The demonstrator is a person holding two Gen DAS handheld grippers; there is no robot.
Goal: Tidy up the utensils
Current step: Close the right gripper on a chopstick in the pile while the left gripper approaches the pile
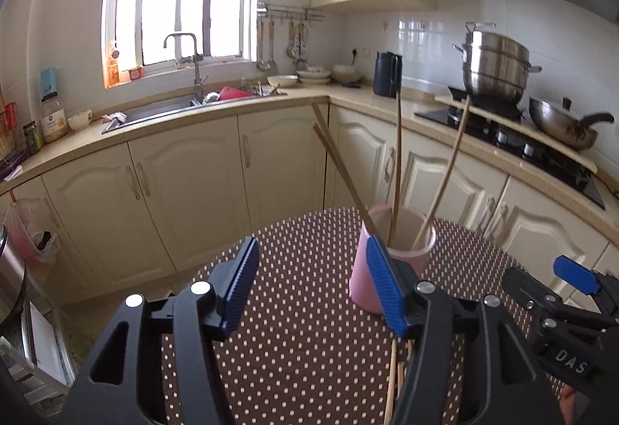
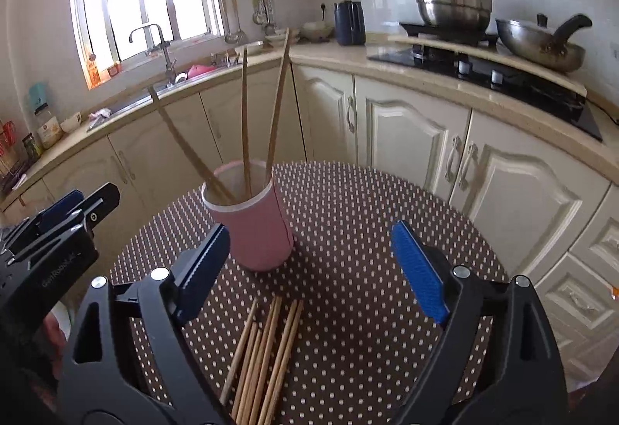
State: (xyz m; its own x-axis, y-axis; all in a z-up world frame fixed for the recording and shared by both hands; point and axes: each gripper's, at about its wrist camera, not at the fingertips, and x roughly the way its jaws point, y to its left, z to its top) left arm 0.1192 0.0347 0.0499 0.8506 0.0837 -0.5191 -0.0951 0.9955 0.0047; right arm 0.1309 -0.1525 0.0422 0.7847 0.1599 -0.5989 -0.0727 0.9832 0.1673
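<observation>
Loose chopsticks (image 2: 267, 355) lie on counter (image 2: 348, 231), long axis along right gripper (image 2: 323, 276) line, just below its spread, empty fingers. Cup (image 2: 255, 227) beyond. Left gripper (image 1: 315, 289) spread, empty, farther.

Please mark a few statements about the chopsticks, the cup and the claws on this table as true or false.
1. The pink cup stands upright on the dotted tablecloth. True.
2. The cup is empty. False: several chopsticks stand in it, leaning against its rim.
3. More loose chopsticks lie flat on the cloth in front of the cup. True.
4. The right claw is clamped on a chopstick. False: its jaws stand open, with nothing between the pads.
5. The left claw is open and holds nothing. True.
6. A frying pan sits in the sink. False: the wok rests by the stove.
</observation>
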